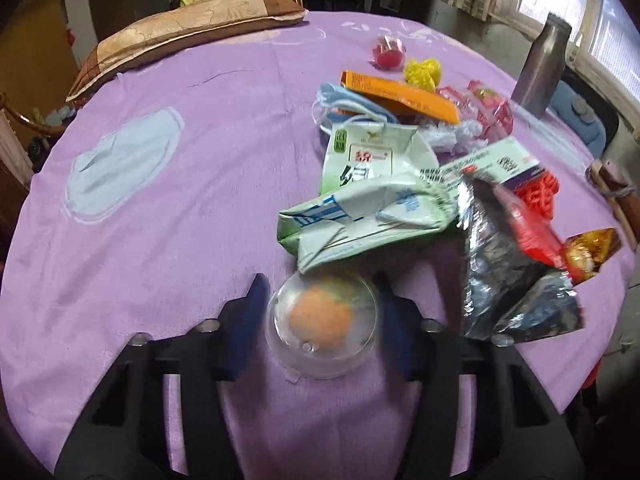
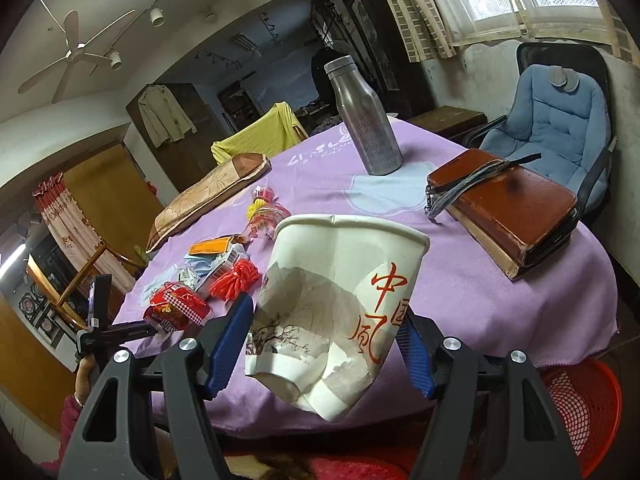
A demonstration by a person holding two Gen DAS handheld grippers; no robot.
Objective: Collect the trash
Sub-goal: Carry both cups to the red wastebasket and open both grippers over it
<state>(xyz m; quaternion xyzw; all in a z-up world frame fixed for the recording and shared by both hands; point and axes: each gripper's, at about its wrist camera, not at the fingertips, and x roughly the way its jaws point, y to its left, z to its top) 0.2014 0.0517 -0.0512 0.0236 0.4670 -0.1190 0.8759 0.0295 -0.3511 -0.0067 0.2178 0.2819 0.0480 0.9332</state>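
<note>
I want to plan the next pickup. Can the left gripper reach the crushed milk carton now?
Probably not yet: the left gripper already has a clear plastic cup between its fingers. The milk carton lies just ahead on the purple cloth, nothing covering its near end.

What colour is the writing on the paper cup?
Red, on the white paper cup; it shows best in the right wrist view.

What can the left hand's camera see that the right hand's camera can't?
Only the left wrist view shows the left gripper around a clear plastic cup with an orange lump, crumpled milk cartons and a silver foil bag.

Only the right wrist view shows the right gripper squeezing a crushed white paper cup, a brown leather case and a red mesh basket.

Both show the purple tablecloth, metal bottle and patterned cushion.
</note>
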